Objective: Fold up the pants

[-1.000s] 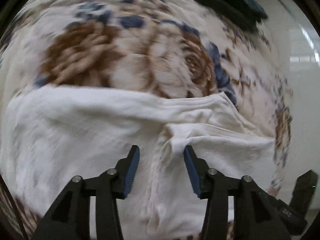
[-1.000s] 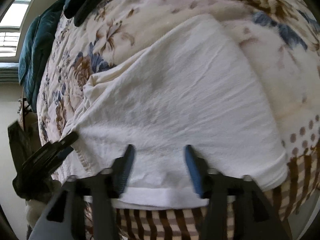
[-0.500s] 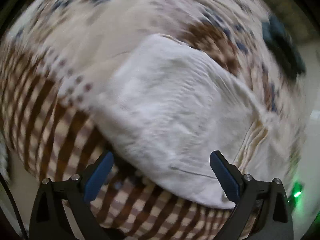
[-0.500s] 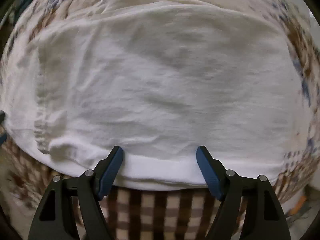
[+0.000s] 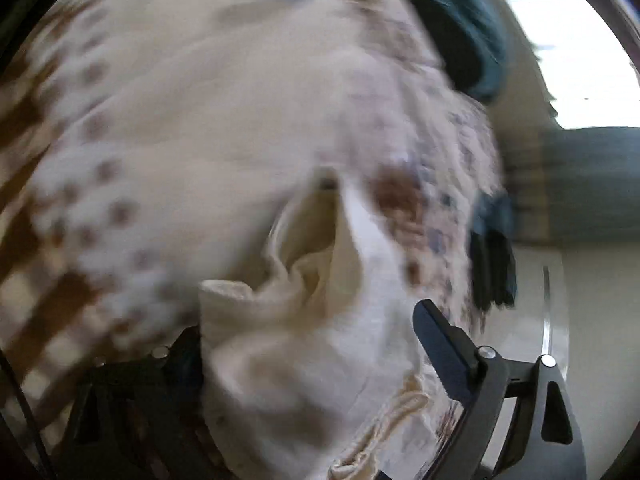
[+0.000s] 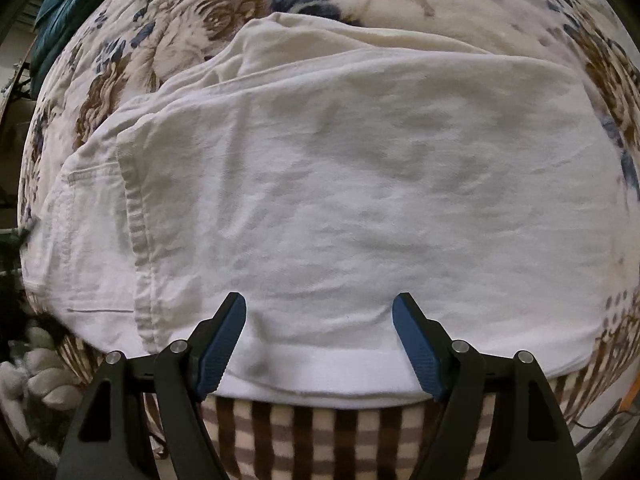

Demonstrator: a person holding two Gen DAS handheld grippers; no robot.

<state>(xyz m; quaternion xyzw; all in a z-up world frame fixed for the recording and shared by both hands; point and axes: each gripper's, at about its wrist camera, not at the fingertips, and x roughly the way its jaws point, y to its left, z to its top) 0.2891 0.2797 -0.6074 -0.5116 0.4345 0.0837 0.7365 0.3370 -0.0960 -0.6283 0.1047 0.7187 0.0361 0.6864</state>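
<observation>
White pants [image 6: 320, 180] lie folded flat on a floral blanket [image 6: 224, 12]. Their thick folded edge runs along the blanket's near striped border. My right gripper [image 6: 319, 300] points steeply down over that edge. It is open, and the blue pads [image 6: 224, 336] straddle the cloth without pressing it. The left wrist view is blurred. There a bunched, ribbed end of the pants [image 5: 304, 340] rises between the jaws of my left gripper [image 5: 308, 320]. Those jaws stand wide and are closing. Cloth covers the left finger, and only the right finger [image 5: 440, 344] shows, beside the cloth.
The blanket's brown checked border [image 6: 320, 432] hangs over the near edge of the bed. A teal cloth [image 5: 460, 20] lies at the far side under a bright window [image 5: 580, 60]. A dark blurred object [image 5: 492, 264] sits at the bed's edge, with pale floor [image 5: 580, 320] beyond it.
The left gripper let go of a small pinch of cloth, opened wide and swung across to the bunched end of the pants. The right jaws widened and settled over the near folded edge.
</observation>
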